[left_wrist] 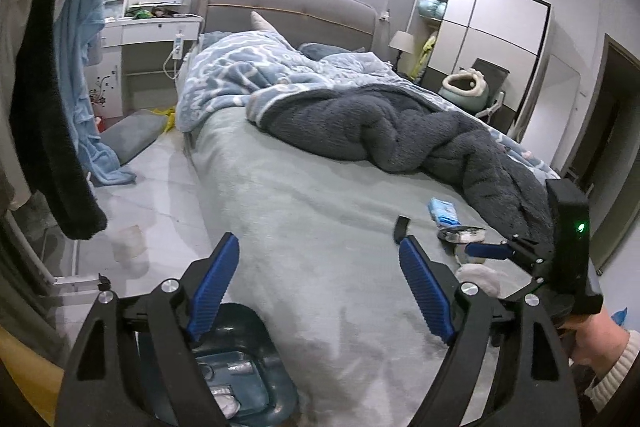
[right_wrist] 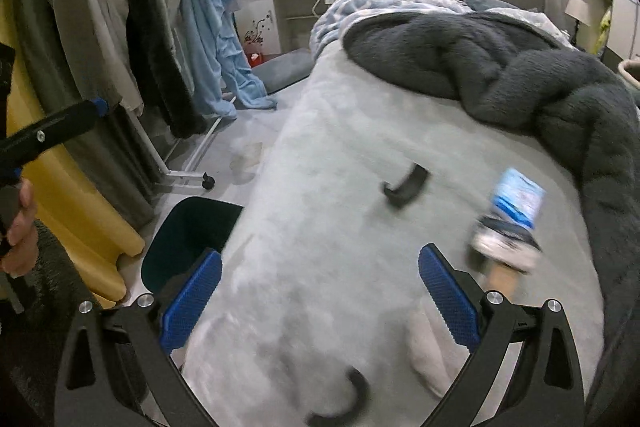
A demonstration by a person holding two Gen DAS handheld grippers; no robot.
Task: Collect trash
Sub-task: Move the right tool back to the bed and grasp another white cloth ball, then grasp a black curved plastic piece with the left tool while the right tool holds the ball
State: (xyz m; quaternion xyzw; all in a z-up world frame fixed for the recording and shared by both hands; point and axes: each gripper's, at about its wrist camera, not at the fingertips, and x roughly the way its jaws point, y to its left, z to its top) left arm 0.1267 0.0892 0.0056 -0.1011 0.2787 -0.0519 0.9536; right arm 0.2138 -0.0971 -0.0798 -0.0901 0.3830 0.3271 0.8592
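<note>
While both grippers are hanging empty with fingers spread, the trash is lying ahead and right of the right gripper (right_wrist: pixel 320 303).

Blue packet (right_wrist: pixel 518 197) and crumpled wrapper (right_wrist: pixel 506 243) are sitting right of centre on the grey bed (right_wrist: pixel 340 131); left gripper (left_wrist: pixel 320 291) is hovering over the bin (left_wrist: pixel 248 379).

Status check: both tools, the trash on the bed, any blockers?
Left tool open, empty. Right tool open, empty. Blue wrapper and black scrap lie on bed; bin below. Nothing blocking.
</note>
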